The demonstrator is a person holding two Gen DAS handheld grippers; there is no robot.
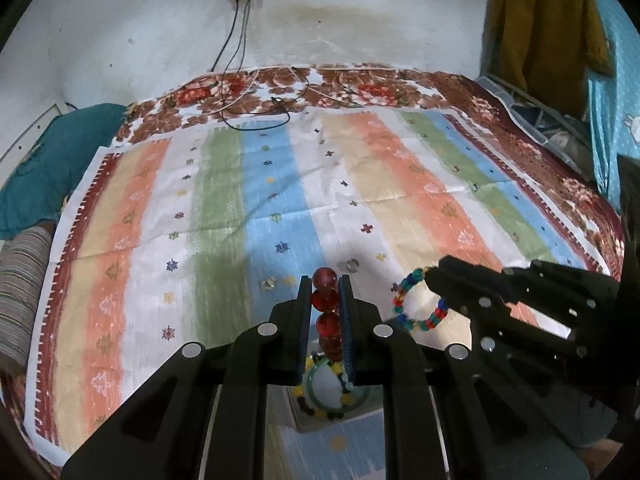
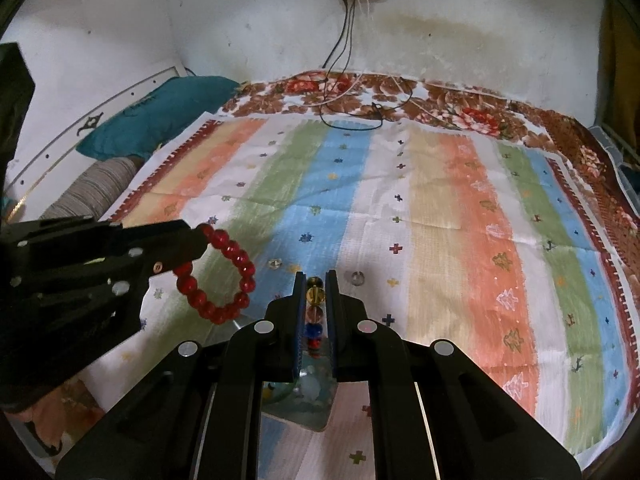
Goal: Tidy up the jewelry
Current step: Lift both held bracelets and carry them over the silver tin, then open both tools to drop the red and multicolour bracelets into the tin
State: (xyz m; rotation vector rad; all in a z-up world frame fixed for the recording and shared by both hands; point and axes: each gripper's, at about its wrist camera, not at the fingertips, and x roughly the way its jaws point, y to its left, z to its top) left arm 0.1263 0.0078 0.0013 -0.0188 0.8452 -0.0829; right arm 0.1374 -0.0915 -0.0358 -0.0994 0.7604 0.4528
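Above the striped cloth (image 1: 280, 184) on the bed, both grippers hang side by side; left gripper (image 1: 325, 292) has its jaws nearly together, clamped on a red bead bracelet (image 1: 326, 308) whose beads run in a line between the pads, the loop dangling free as seen from the right wrist (image 2: 218, 276); right gripper (image 2: 316, 288) likewise pinches narrow on a multicoloured bead bracelet (image 2: 314, 308), its ring hanging off the fingertips in the left wrist view (image 1: 420, 304); two small clear rings (image 2: 356, 278) lie on the cloth just beyond the fingertips; under the grippers, partly hidden, a box of jewelry (image 1: 328, 392) sits on the cloth.
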